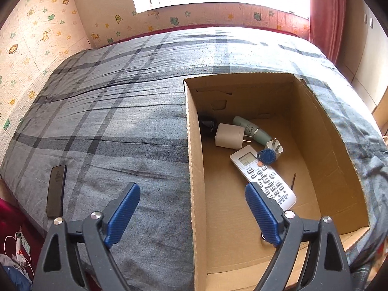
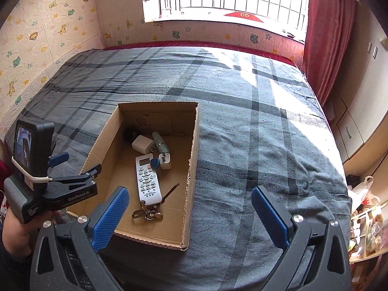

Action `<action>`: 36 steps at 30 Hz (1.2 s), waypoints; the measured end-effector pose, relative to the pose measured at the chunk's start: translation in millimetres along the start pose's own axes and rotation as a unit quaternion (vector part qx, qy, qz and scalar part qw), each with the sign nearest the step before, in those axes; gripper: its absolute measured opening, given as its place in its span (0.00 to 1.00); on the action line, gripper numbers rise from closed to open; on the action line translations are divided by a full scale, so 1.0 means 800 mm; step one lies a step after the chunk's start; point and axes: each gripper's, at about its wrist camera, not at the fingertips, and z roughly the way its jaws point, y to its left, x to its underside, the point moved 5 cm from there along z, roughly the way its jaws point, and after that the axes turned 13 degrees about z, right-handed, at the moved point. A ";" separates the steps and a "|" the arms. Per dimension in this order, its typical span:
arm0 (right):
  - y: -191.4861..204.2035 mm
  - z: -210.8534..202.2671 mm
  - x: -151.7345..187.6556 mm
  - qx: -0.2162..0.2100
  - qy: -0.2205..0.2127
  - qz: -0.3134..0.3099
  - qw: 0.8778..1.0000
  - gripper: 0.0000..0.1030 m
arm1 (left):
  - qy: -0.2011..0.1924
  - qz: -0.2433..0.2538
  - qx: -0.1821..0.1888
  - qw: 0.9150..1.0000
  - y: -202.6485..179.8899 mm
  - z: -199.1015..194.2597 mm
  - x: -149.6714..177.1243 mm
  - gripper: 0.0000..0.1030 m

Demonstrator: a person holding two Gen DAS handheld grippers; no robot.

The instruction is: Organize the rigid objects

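Note:
An open cardboard box [image 1: 194, 169] lies on the grey plaid bed. Inside it are a white remote [image 1: 263, 174], a blue key fob [image 1: 266, 156], a white charger [image 1: 229, 136], a small white plug [image 1: 275, 146], a pale green tube [image 1: 252, 131] and a dark object [image 1: 207, 123]. My left gripper [image 1: 191, 188] stands open over the box's left wall, holding nothing. In the right wrist view a bunch of keys [image 2: 146, 214] lies on the box [image 2: 192, 169] floor below the remote [image 2: 147, 179]. My right gripper [image 2: 191, 191] is open and empty above the box's right wall.
A dark phone [image 1: 56, 190] lies near the bed's left edge. The left gripper [image 2: 77, 163] and the hand [image 2: 17, 230] holding it show at the box's left side. A thin metal pick [image 2: 171, 190] lies beside the remote. Shelves with bags [image 2: 366, 218] stand at the right.

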 end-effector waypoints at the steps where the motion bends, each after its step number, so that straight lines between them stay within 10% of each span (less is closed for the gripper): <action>1: 0.000 -0.003 0.000 -0.001 -0.003 0.001 1.000 1.00 | -0.006 0.001 0.001 1.000 -0.001 -0.009 -0.001 0.99; 36: -0.006 -0.104 0.027 0.004 -0.092 0.046 0.995 1.00 | -0.115 0.000 -0.026 0.993 -0.052 -0.197 0.016 1.00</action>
